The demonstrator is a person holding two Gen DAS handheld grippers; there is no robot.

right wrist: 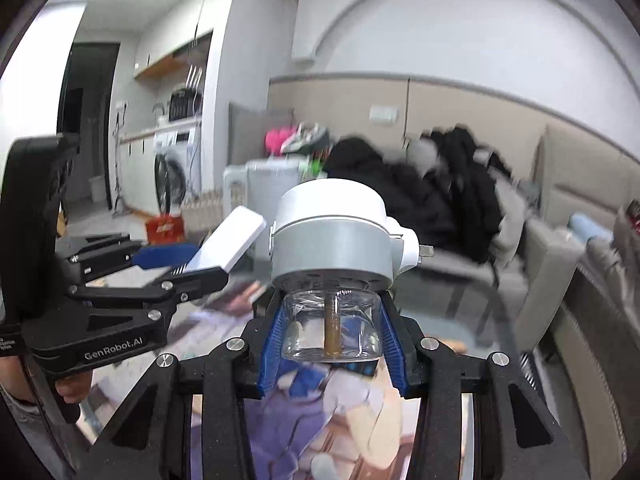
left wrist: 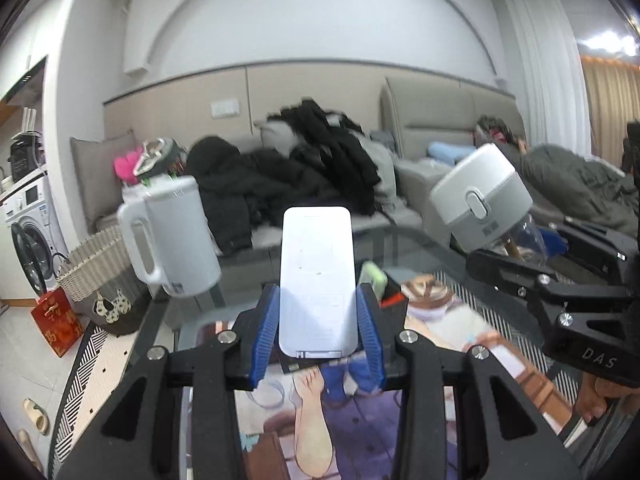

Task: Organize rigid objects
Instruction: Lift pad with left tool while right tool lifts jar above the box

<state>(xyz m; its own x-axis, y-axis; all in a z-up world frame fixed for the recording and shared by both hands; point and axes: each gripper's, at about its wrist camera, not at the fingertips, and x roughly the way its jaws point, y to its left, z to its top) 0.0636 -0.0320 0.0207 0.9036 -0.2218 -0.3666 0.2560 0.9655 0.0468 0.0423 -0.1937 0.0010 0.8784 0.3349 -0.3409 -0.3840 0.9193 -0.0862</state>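
We have both loads lifted clear of the glass desk (left wrist: 448,248), so we judge the task to be mid-carry: two things are picked up, none of what we hold is set down yet, and where they belong the views do not show. Largest first, one white kettle (left wrist: 168,236) stands at the desk's far left edge, untouched and likely still to be dealt with. Next, one small grey-topped appliance with a clear glass cup (right wrist: 332,320) is clamped by its glass between the blue fingers of the right gripper (right wrist: 332,326), its heavy top overhanging the fingers and a brownish shaft visible inside. Then one flat white remote-like device (left wrist: 316,280) stands upright in the left gripper (left wrist: 318,316), whose fingers are narrow and pressed on its two long edges. Behind it on the desk we count one small green-and-white object (left wrist: 374,276) and one black-and-red item (left wrist: 394,296); we cannot say what either is. Two grippers in all, each carrying one thing. Beyond the desk, one sofa (left wrist: 440,120) heaped with dark coats, one woven basket (left wrist: 100,264) on the floor.
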